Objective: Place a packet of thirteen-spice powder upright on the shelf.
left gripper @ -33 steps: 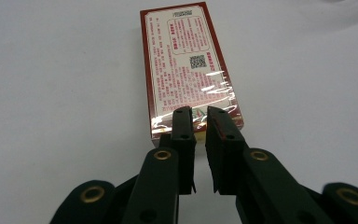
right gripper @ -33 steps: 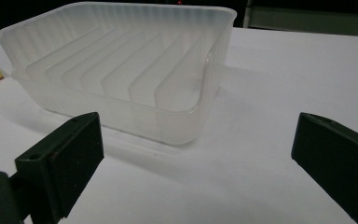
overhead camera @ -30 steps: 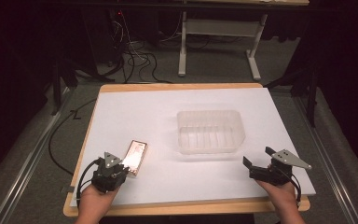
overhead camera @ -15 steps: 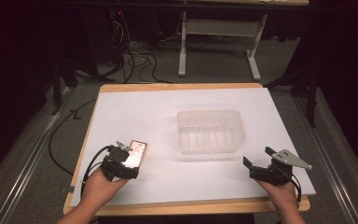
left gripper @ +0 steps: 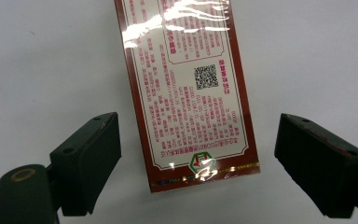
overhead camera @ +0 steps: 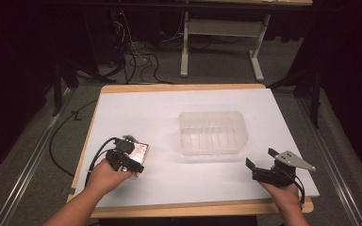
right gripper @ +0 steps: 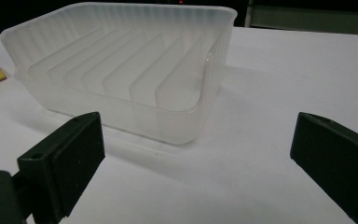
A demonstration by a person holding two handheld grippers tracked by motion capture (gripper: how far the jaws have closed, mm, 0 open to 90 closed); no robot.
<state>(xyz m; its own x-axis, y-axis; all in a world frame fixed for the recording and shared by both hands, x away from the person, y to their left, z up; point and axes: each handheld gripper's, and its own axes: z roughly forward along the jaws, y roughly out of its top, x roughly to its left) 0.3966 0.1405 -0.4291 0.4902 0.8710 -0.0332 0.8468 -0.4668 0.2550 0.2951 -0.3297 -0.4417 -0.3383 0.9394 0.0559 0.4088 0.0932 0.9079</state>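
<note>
no grasp is made yet. the left gripper (left gripper: 198, 154) hangs directly over the red-bordered packet (left gripper: 186, 88), jaws spread wide on either side and clear of it. the packet lies flat on the table (overhead camera: 169, 108), glossy, printed with small text and a qr code. the clear ribbed tray (right gripper: 121, 65) ahead of the right gripper (right gripper: 196, 158) is empty; that gripper is wide open, holding nothing.
</note>
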